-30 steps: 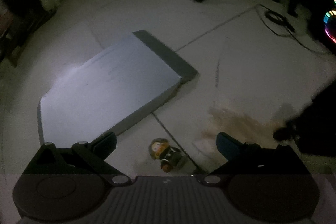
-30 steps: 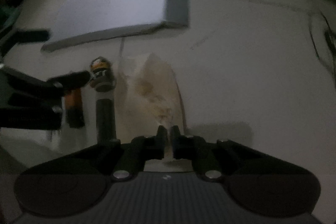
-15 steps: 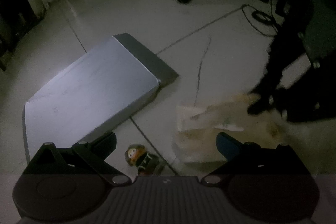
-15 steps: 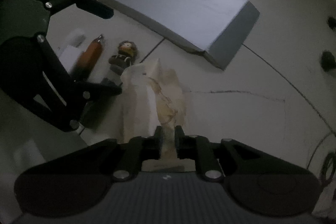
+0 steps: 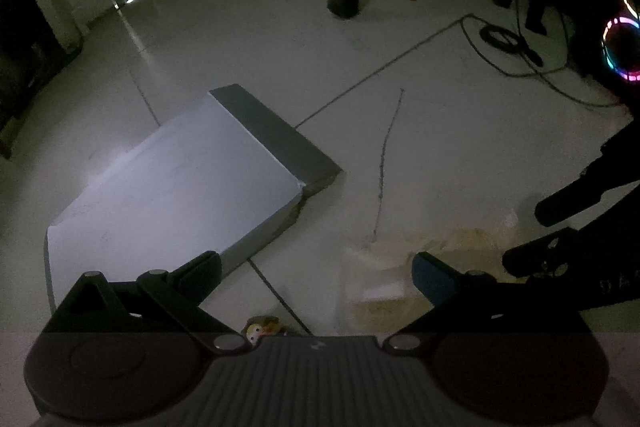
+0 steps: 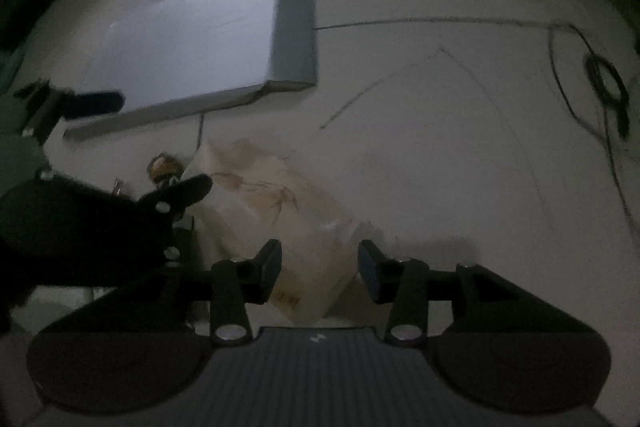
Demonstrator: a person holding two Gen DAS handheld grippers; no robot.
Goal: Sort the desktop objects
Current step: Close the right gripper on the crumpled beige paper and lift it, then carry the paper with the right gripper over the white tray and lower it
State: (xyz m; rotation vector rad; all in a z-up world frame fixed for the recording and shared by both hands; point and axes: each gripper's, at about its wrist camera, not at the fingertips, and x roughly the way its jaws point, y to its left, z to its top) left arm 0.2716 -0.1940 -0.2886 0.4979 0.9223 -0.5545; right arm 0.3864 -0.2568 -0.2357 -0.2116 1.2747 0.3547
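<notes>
We hold our left gripper (image 5: 316,269) with jaws spread wide; our right gripper (image 6: 319,267) angles downward, its jaws just parting.

Floor (image 5: 400,47): we saw smooth pale tiles, faintly glossy. Flat box (image 5: 172,187): matt grey, card-like as far as we could judge. Tissue (image 6: 280,199): thin, creased, stained paper. Left gripper (image 5: 316,273) and right gripper (image 6: 319,267): we noted matt black plastic fingers and bright metal pivot pins

chair castors (image 5: 343,3), coiled cable (image 5: 505,39), glowing fan rings (image 5: 624,43)
</notes>
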